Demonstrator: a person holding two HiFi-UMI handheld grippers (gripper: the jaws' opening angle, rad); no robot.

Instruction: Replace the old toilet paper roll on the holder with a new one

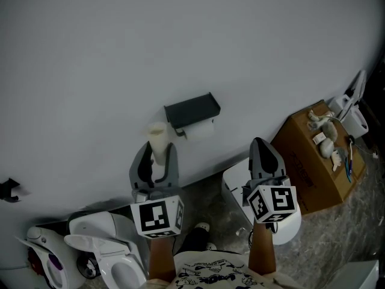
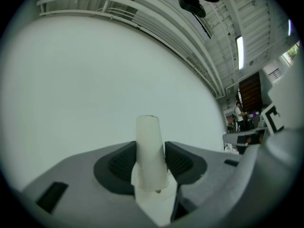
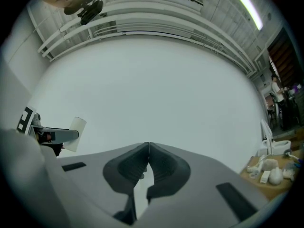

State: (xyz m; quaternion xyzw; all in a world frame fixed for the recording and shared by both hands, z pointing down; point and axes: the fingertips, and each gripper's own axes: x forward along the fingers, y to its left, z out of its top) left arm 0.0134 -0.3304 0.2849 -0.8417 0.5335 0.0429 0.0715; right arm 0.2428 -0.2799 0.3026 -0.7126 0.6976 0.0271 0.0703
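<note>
A dark wall holder with a flat top shelf is fixed to the white wall, and a white paper roll sits under it. My left gripper is below and left of the holder. It is shut on a cream, nearly bare cardboard tube that stands upright between the jaws. The left gripper view shows the tube pressed between both pads. My right gripper hangs lower right of the holder, jaws together and empty. Its own view shows the closed tips and the tube at the left.
A brown cardboard box with small white objects on top stands at the right by the wall. A white rounded container lies beneath my right gripper. A white toilet is at the lower left. A shoe shows on the grey floor.
</note>
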